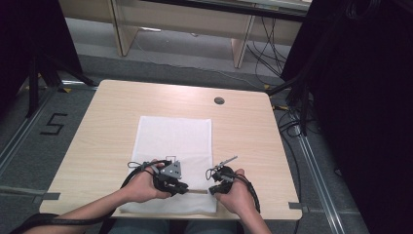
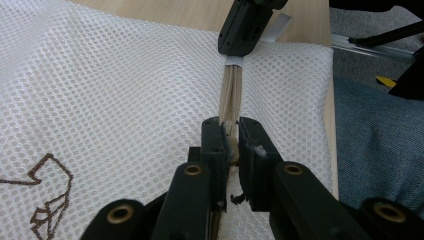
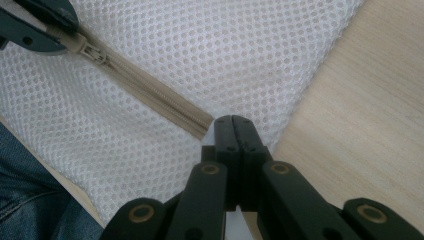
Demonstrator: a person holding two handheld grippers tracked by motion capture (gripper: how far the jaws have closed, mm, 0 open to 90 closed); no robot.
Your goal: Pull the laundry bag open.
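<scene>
Nearest the person, at the near edge of the bench (image 1: pixel 243 126), lies a white mesh laundry bag (image 1: pixel 174 141) with a beige zipper (image 3: pixel 150 95) running along its near end. The left tongs (image 2: pixel 229 137) are closed on the zipper pull (image 2: pixel 230 145), jaws pinched narrow around it. The right tongs (image 3: pixel 233 125) are clamped tight on the fabric at the zipper's end (image 3: pixel 205 125), near the bag's right corner. This looks like an anchoring hold: one side pins the bag so that the mesh stays taut, while the other can draw the slider along the teeth without bunching the cloth. In the high view both hands sit close together, the left hand (image 1: pixel 141 187) and right hand (image 1: pixel 236 192) facing each other across the zipper line. Farther off, the rest of the bag lies flat toward the bench's middle, a small brown embroidered mark (image 2: pixel 47 200) on it.
</scene>
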